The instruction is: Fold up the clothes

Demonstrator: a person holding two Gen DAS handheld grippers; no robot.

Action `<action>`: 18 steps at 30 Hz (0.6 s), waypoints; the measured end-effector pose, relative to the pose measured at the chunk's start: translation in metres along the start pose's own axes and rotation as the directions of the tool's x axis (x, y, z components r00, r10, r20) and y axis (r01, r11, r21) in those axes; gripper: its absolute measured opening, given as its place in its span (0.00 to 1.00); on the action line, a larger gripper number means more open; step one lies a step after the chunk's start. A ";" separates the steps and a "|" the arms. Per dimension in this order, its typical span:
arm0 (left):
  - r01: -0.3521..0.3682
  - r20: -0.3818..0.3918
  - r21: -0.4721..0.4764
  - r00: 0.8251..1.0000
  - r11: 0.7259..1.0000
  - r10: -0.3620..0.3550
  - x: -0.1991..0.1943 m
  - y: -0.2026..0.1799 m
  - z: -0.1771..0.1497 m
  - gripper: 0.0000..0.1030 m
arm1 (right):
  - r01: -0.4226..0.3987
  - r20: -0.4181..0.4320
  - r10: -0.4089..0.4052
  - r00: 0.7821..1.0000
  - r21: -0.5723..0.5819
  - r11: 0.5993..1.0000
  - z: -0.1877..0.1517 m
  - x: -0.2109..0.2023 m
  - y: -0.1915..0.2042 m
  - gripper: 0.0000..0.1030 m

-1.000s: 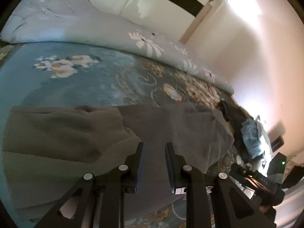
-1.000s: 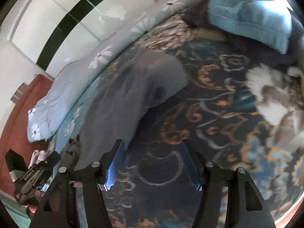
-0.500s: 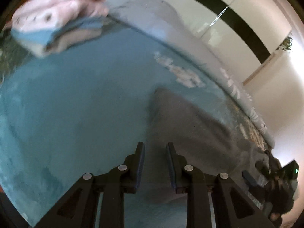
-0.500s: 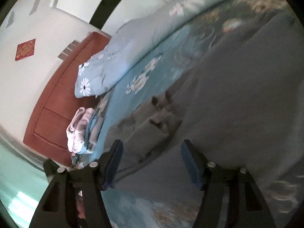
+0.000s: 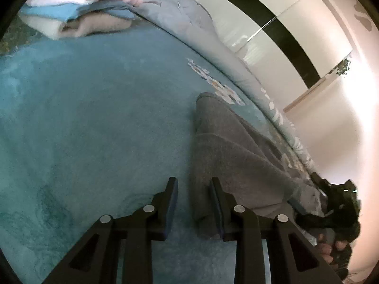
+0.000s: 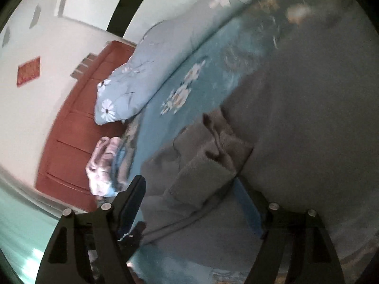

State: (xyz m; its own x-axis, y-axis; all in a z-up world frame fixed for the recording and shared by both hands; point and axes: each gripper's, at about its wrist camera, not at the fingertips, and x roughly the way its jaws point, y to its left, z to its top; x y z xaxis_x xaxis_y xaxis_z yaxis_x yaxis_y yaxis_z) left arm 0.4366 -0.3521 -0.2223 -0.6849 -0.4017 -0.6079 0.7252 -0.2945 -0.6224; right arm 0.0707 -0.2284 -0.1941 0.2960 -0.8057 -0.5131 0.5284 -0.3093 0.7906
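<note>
A grey garment (image 5: 236, 156) lies spread across the teal bedcover (image 5: 94, 130). My left gripper (image 5: 193, 189) hovers at its left edge, jaws opening. That edge runs between the fingers and the pads stand off it. In the right wrist view the same grey garment (image 6: 296, 130) fills the right half. A thicker bunched part of it (image 6: 201, 172) lies between the fingers of my right gripper (image 6: 189, 191), whose jaws are wide and opening without pressing on the cloth. A hand holding the right gripper (image 5: 338, 210) shows at the far right of the left wrist view.
A stack of folded clothes (image 5: 78, 7), pink, blue and cream, sits near the head of the bed, also visible as folded clothes (image 6: 104, 165). A light-blue floral quilt (image 6: 132, 87) runs along the far side. A red-brown headboard (image 6: 78, 123) and a white wardrobe (image 5: 284, 23) stand behind.
Both views swung towards the head of the bed, bringing the folded stack into sight. The left gripper came down to the garment's left edge. Both pairs of jaws spread wider.
</note>
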 end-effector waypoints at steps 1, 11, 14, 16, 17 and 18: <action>0.006 0.000 -0.002 1.000 1.000 -0.006 0.000 0.001 0.000 0.31 | -0.006 -0.012 0.006 1.000 0.016 1.000 0.000 0.004 -0.003 0.76; 0.069 -0.013 -0.027 0.998 0.997 -0.069 0.001 0.012 0.002 0.34 | -0.043 0.041 0.041 0.998 0.059 0.997 0.010 0.027 -0.001 0.38; 0.083 -0.011 -0.034 0.996 0.996 -0.083 0.004 0.012 0.003 0.34 | -0.027 0.034 0.025 0.999 0.080 0.996 0.011 0.029 -0.003 0.24; 0.097 -0.012 -0.038 0.995 0.995 -0.098 0.003 0.013 0.003 0.38 | -0.027 0.037 0.025 0.999 0.054 0.998 0.013 0.026 0.004 0.20; 0.103 -0.011 -0.044 0.995 0.994 -0.104 0.002 0.013 0.003 0.39 | -0.024 0.046 0.023 0.999 0.019 1.000 0.015 0.022 0.013 0.16; 0.114 -0.009 -0.046 0.993 0.992 -0.114 0.002 0.013 0.003 0.42 | -0.027 0.058 0.028 0.998 -0.021 0.999 0.016 0.015 0.022 0.15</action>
State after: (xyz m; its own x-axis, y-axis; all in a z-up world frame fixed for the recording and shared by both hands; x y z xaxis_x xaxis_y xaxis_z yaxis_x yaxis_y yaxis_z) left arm 0.4449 -0.3588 -0.2297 -0.7640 -0.3574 -0.5372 0.6384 -0.2983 -0.7095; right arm 0.0741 -0.2555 -0.1790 0.2642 -0.8420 -0.4703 0.5371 -0.2766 0.7969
